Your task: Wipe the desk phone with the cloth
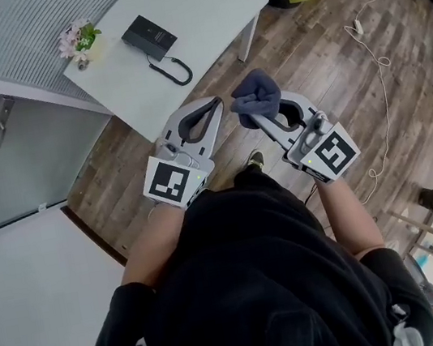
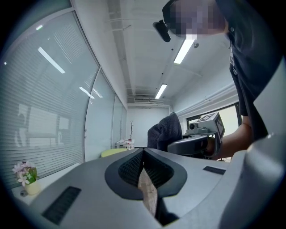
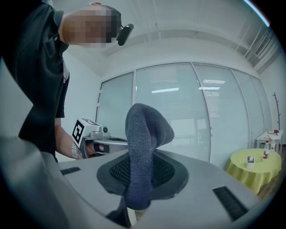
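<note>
Plainly, the wipe has not begun; the step in hand looks like the carry toward the phone. In the head view the white surface [image 1: 197, 7] stands at about eleven o'clock from the grippers, well apart from them, across a wooden floor [image 1: 320, 52]. Near its left end sits a small pot of flowers [image 1: 78, 42]. At three o'clock of that pot lies the desk phone [image 1: 148, 35], a flat, matte black body set askew to the surface's edges. A coiled black cord [image 1: 174, 70] loops out at its five o'clock toward the near edge. Keys and handset are too small to tell.

The left gripper [image 1: 216, 104] has its jaws closed together on nothing; only a sliver of floor shows through the slit below the pads. It is probably best used to steady the phone's body, since a light phone is likely to slide under a wipe. The right gripper [image 1: 256, 116], just beside it at three o'clock, has its jaws clamped on the dark grey-blue cloth [image 1: 257, 94], which stands up from the pads in a thick folded hump. To wipe well, the person would likely lay that hump flat on the phone's top and stroke along its length. The stroke should keep clear of the cord, which could snag, and of the flowers, which could tip.
</note>
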A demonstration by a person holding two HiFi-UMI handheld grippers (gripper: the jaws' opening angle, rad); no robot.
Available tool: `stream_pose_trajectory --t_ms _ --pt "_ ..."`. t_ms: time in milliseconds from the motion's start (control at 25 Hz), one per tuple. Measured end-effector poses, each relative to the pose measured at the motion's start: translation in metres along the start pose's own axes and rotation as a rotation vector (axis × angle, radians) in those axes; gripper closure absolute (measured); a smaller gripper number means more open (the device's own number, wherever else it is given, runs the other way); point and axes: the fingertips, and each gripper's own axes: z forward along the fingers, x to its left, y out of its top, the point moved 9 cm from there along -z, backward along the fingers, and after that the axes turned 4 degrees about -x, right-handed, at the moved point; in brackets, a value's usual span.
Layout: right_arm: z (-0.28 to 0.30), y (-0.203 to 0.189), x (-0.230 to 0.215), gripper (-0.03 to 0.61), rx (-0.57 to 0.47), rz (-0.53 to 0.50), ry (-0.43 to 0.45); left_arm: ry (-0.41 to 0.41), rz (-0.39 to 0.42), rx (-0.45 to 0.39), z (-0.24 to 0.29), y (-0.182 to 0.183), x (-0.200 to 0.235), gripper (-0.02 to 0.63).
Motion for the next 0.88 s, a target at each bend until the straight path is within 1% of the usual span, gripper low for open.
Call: stream_pose_trajectory --t_ms 200,440,640,760,880 --pt "-0.005 -0.004 -0.057 0.492 0.002 0.013 0.083 0.079 0.007 0.020 0.045 -0.004 0.002 0.604" --pt "0.017 -0.016 -0.105 0.492 0.027 0.023 0.165 0.190 -0.005 0.041 0.069 -0.012 0.023 0.604" --pt "0.060 -0.027 -0.136 0.492 0.041 0.039 0.238 0.285 0.001 0.057 0.072 -0.021 0.062 0.604" --pt "0.092 -0.029 -0.152 0.492 0.053 0.038 0.275 0.327 -0.010 0.053 0.071 -0.029 0.091 0.604" --pt "0.129 -0.028 -0.170 0.492 0.063 0.033 0.308 0.366 0.000 0.038 0.076 -0.028 0.125 0.604"
